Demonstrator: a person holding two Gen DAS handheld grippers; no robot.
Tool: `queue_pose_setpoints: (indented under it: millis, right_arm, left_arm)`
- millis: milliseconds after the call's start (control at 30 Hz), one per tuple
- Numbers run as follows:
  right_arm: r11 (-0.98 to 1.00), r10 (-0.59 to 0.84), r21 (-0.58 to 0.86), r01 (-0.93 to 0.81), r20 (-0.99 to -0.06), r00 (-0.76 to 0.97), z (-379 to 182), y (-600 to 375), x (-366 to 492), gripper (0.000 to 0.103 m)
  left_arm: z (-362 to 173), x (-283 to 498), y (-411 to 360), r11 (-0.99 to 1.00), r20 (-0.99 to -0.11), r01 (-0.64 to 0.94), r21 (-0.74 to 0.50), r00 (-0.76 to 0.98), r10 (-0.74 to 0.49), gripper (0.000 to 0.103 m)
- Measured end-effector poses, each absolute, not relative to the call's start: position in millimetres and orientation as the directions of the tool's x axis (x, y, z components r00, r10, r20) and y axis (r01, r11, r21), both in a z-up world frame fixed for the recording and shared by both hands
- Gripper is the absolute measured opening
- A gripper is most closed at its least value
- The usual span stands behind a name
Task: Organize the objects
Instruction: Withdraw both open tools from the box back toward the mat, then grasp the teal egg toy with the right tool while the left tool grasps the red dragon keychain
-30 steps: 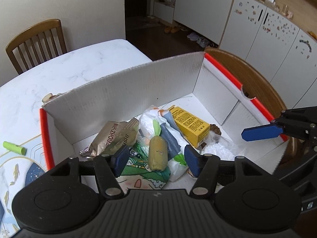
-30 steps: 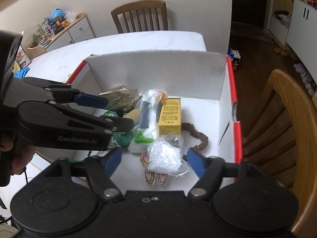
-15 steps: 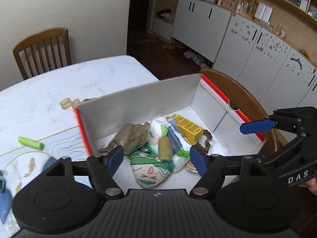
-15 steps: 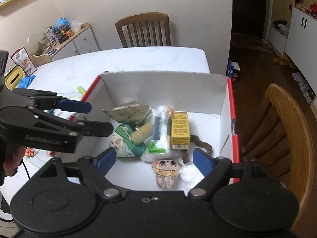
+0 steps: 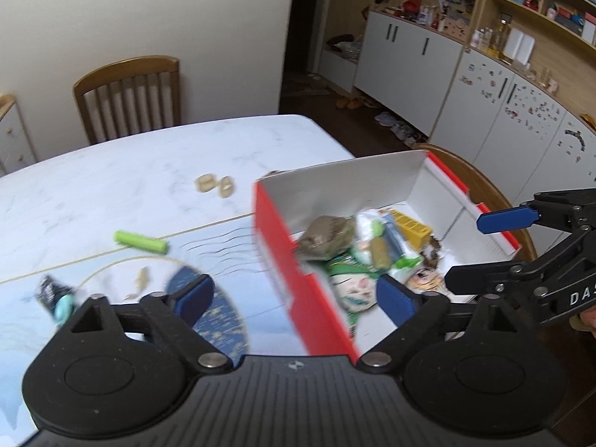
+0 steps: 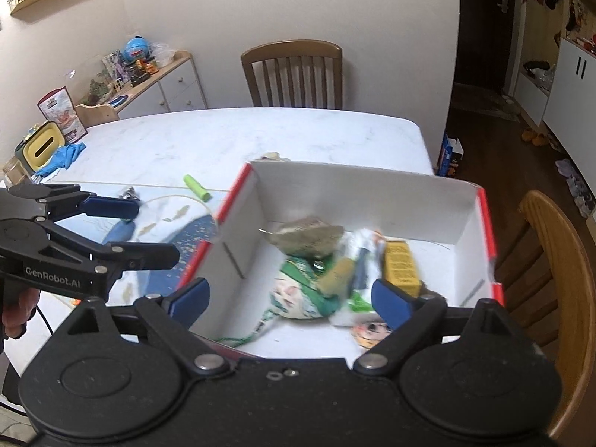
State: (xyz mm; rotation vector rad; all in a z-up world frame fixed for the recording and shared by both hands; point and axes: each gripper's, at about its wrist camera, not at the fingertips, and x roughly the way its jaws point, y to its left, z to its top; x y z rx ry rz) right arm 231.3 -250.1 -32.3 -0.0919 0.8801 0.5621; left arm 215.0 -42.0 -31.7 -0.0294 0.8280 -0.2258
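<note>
Both hand-held grippers, left (image 5: 294, 296) and right (image 6: 288, 298), are opening, nothing between the jaws. Items are gathered in the red-edged box (image 6: 357, 186), frame centre; green tube (image 5: 140, 241) remains on counter (image 5: 111, 186), left, likely next.

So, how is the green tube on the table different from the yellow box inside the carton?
The green tube lies outside the carton on the table, alone; the yellow box lies inside it, packed against other items. The green tube is round, slim and plain light green; the yellow box is flat-sided, wider, and printed with dark text. Both lie flat on their long side, and neither gripper touches them.
</note>
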Motion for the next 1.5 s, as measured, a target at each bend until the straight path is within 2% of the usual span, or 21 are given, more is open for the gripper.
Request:
queue_pose_setpoints:
  millis: [200, 400, 800, 933, 1167, 1500]
  right_arm:
    - [0.843, 0.44, 0.152, -0.515, -0.745, 0.5, -26, -213, 222, 0.094]
    - [0.834, 0.447, 0.15, -0.531, -0.748, 0.491, -24, -174, 218, 0.094]
    - [0.815, 0.455, 0.143, -0.562, -0.758, 0.467, -29, -92, 221, 0.094]
    - [0.804, 0.461, 0.141, -0.578, -0.762, 0.456, -31, -61, 228, 0.094]
    - [0.779, 0.456, 0.12, -0.615, -0.782, 0.425, -47, -7, 242, 0.094]
    - [0.745, 0.428, 0.101, -0.659, -0.83, 0.357, -91, 57, 265, 0.092]
  left_arm:
    - [-34, 198, 12, 0.978, -0.705, 0.123, -0.171, 0.678, -0.208, 0.103]
    - [-44, 181, 56, 0.986, -0.689, 0.088, -0.144, 0.706, -0.164, 0.103]
    - [-67, 152, 138, 0.984, -0.699, 0.045, -0.174, 0.698, -0.155, 0.103]
    - [-82, 141, 149, 0.983, -0.698, 0.056, -0.174, 0.697, -0.164, 0.103]
    - [-112, 122, 152, 0.991, -0.722, 0.092, -0.097, 0.679, -0.133, 0.103]
    - [-150, 109, 158, 0.986, -0.747, 0.138, -0.098, 0.644, -0.164, 0.103]
